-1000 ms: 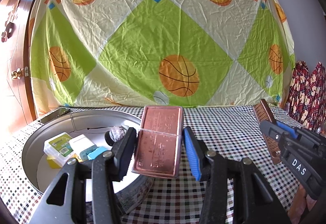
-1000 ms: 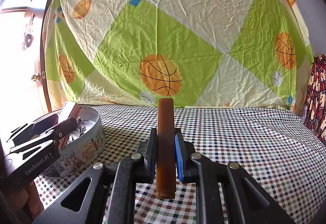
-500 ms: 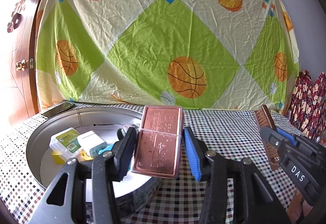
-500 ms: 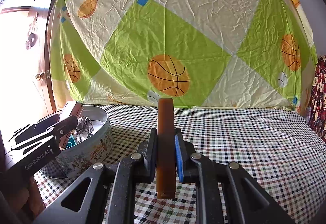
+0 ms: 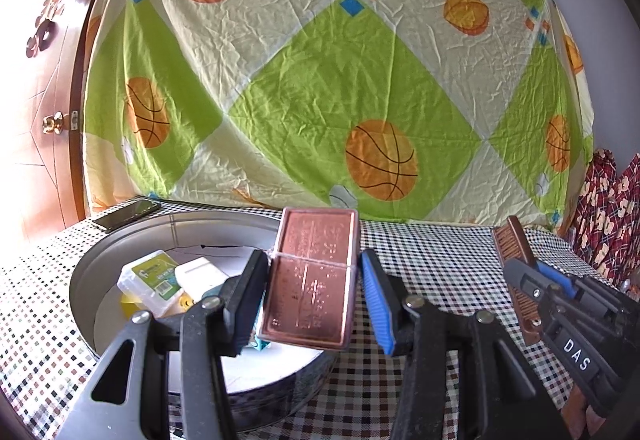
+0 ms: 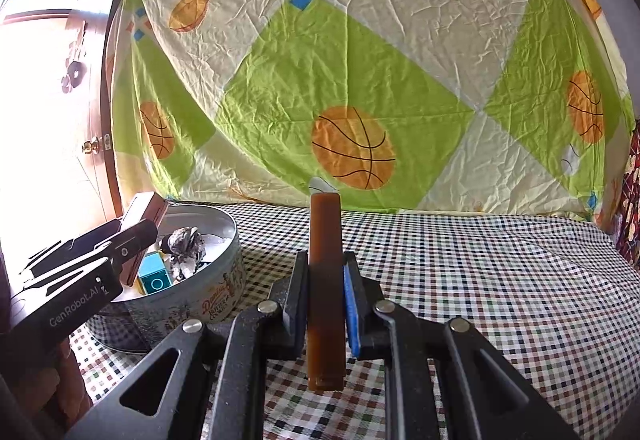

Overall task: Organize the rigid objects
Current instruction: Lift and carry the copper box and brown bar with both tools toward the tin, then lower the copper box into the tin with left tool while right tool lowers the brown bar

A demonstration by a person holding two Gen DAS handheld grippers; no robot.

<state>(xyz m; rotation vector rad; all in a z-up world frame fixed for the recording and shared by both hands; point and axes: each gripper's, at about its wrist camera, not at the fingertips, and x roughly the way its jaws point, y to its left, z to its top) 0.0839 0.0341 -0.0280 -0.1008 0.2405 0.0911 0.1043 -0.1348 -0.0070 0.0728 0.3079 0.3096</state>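
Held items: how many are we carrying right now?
2. A copper case in the left gripper over the tin; a brown bar in the right gripper above the tablecloth.

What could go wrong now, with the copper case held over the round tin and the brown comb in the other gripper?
1. The copper case sits between the left gripper pads, but a gap shows beside the blue pad; it might slip early.
2. The round tin already holds small boxes, so a dropped case could land on them and end up tilted.
3. The right gripper, shut on the brown comb, is close by; the two grippers could collide.
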